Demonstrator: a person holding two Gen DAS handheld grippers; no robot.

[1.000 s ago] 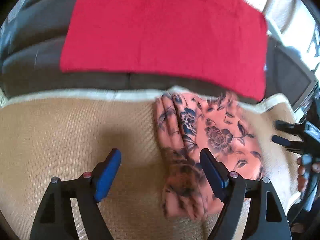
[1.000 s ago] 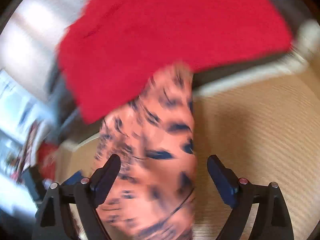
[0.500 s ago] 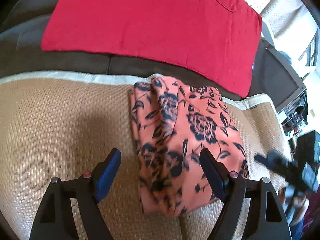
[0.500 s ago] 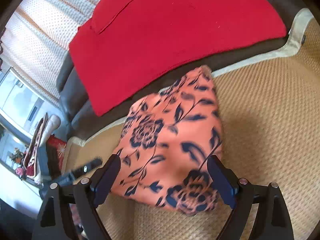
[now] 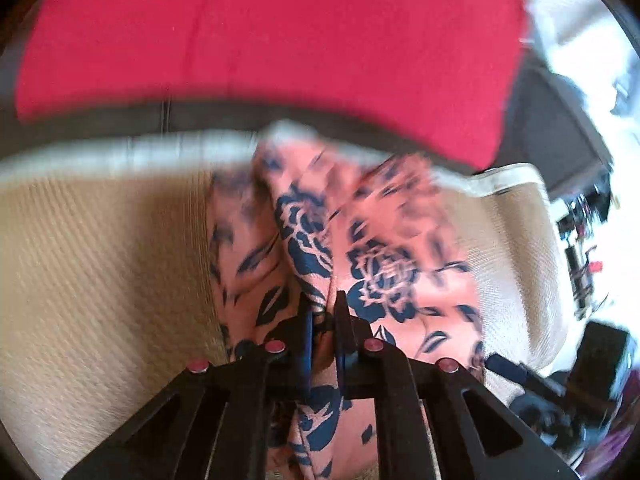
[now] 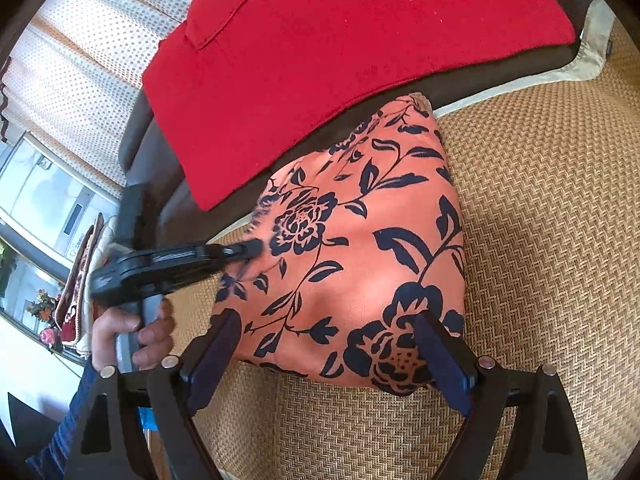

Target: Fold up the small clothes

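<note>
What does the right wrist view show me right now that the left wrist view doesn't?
Only the right wrist view: the right gripper open over the floral garment, and the left gripper from outside with the hand holding it. Only the left wrist view: the left gripper shut on a fold. Both: garment, woven mat, red cloth.

The garment [image 6: 360, 248] is salmon-orange, printed with dark navy roses, leaves and stems. The cloth [image 6: 340, 52] over the sofa back is plain bright red. The seat mat [image 6: 540, 220] is tan in a woven zigzag pattern, with a pale cream border. The sofa [image 6: 160, 200] is dark brown. The curtain [image 6: 92, 28] is white with small dots.
</note>
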